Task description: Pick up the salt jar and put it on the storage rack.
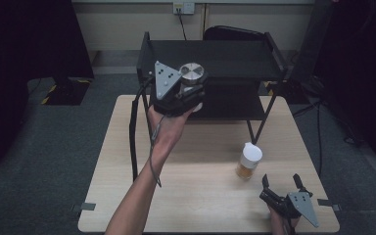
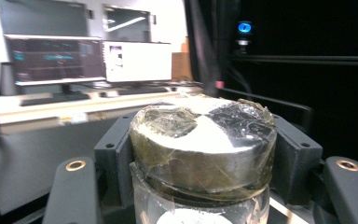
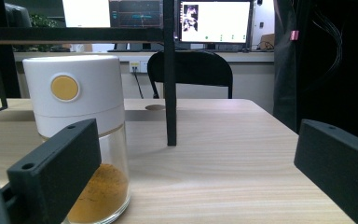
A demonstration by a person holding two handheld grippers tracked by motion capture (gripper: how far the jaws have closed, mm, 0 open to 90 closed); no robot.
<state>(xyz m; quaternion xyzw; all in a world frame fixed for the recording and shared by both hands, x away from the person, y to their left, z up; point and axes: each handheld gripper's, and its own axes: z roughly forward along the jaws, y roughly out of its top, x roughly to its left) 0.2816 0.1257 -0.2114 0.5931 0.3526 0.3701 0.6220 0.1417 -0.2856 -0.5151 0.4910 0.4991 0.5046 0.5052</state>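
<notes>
My left gripper [image 1: 191,87] is held up in the air in front of the black shelf rack [image 1: 225,58], shut on a glass jar with a silver metal lid [image 1: 192,72]. In the left gripper view that lid [image 2: 203,140] is wrapped in clear tape and sits between the black fingers [image 2: 114,158], which press on both sides. A second jar [image 1: 248,160], with a white cap and yellow powder inside, stands on the table at the right. My right gripper [image 1: 280,180] rests low near the table's front right corner, open. This jar [image 3: 77,116] stands just ahead of its left jaw and is not touched.
The light wooden table [image 1: 200,196] carries the two-level black rack at its far edge; one rack leg [image 3: 169,93] stands just past the white-capped jar. A dark chair [image 3: 191,70] and monitors lie beyond the table. Grey carpet surrounds it.
</notes>
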